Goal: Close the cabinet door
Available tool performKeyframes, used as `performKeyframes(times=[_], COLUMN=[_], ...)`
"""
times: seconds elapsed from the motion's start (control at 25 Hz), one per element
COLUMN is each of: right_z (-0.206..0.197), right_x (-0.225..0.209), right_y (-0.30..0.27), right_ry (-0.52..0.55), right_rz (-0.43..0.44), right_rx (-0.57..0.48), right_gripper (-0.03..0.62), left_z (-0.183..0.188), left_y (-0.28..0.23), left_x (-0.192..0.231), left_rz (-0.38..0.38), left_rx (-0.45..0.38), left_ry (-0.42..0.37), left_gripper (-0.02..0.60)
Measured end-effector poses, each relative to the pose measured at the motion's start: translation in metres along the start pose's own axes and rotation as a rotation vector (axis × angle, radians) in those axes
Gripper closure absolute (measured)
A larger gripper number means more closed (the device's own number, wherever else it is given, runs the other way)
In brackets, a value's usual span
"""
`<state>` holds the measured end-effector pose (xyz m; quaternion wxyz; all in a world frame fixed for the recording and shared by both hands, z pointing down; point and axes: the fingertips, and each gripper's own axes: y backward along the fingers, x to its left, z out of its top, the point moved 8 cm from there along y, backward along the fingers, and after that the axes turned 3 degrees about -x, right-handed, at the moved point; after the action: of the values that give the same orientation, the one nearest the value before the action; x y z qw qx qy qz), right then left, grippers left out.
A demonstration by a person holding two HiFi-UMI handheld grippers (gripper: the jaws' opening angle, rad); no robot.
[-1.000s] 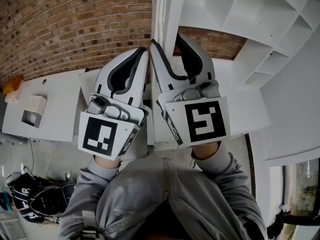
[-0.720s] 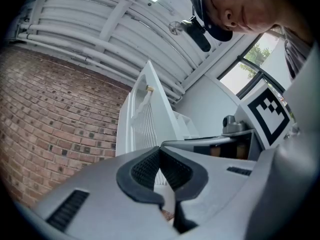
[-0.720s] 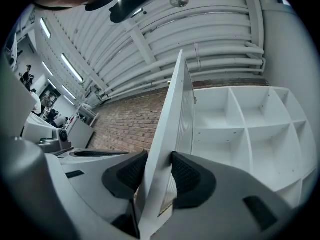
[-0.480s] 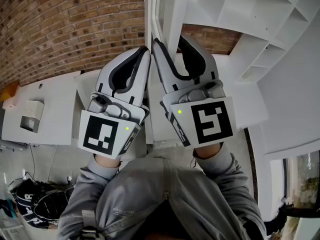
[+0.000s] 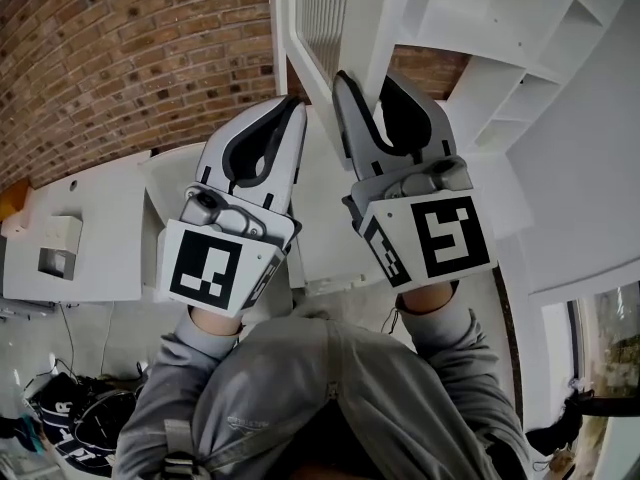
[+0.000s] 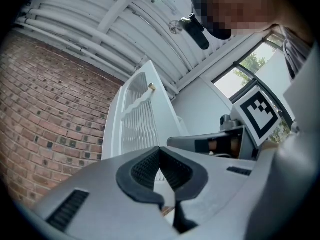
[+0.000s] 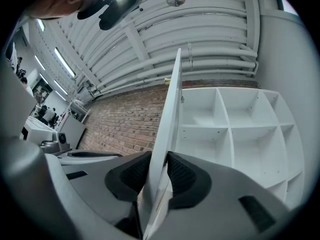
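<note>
Two hand-held grippers raised side by side, tilted slightly upward.
Left gripper [image 5: 288, 118]: jaws together, nothing between them. Right gripper [image 5: 372, 98]: jaws have just been closing, pads now clamping the cabinet door [image 5: 322, 18] edge.

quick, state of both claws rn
left claw: closed, nothing in it
right claw: has just been closing, now clamped on the edge of the cabinet door
</note>
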<state>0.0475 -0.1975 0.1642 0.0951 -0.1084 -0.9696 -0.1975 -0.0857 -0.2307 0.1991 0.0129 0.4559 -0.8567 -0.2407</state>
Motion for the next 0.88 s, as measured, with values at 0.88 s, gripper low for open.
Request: performKeyframes(times=[0.88], right_z=[-0.012], right_x=[-0.065], right_y=[0.013], right_ry=[-0.047], right_rz=[-0.030], right_rx=[-0.019], right_gripper=[0.491], left_z=[-0.025], left_y=[-0.046], left_x=[-0.022], left_rz=[-0.085], left_rx=[0.009], left_ry=[0.003], left_gripper=[0.575])
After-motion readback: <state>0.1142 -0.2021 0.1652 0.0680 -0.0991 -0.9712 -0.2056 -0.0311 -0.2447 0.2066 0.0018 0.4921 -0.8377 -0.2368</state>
